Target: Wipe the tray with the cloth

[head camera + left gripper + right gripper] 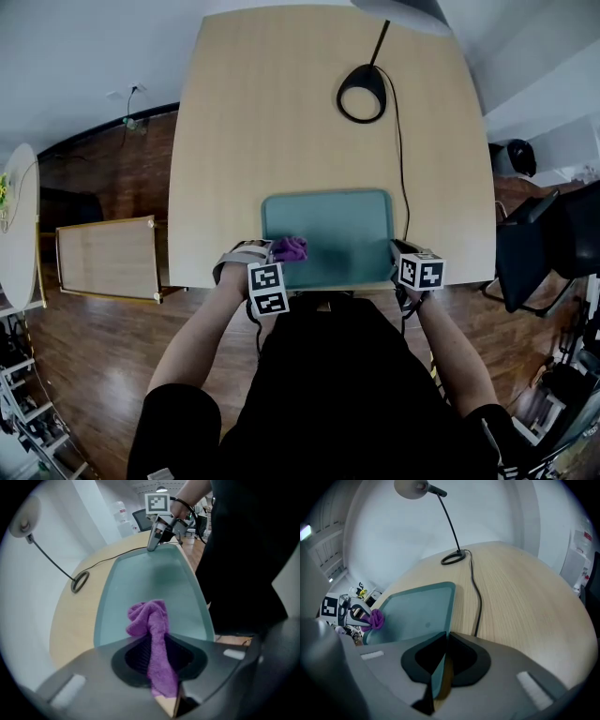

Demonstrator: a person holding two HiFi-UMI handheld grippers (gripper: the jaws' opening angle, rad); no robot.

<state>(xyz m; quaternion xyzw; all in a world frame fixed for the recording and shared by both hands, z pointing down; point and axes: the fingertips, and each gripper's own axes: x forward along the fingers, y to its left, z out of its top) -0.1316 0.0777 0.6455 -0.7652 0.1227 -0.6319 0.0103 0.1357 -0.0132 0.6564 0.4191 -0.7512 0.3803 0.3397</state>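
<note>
Tray [347, 234] lies on the table [281, 112]; the left gripper [274, 248] clamps the purple cloth [292, 248] at its near corner, and the right gripper [399, 251] pinches its rim.

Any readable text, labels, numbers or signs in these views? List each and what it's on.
No readable text in any view.
On the left hand-held gripper, marker cube: black-and-white squares, no letters or digits.
On the right hand-held gripper, marker cube: same.
Red label, right gripper view's far right: too blurred to read.
</note>
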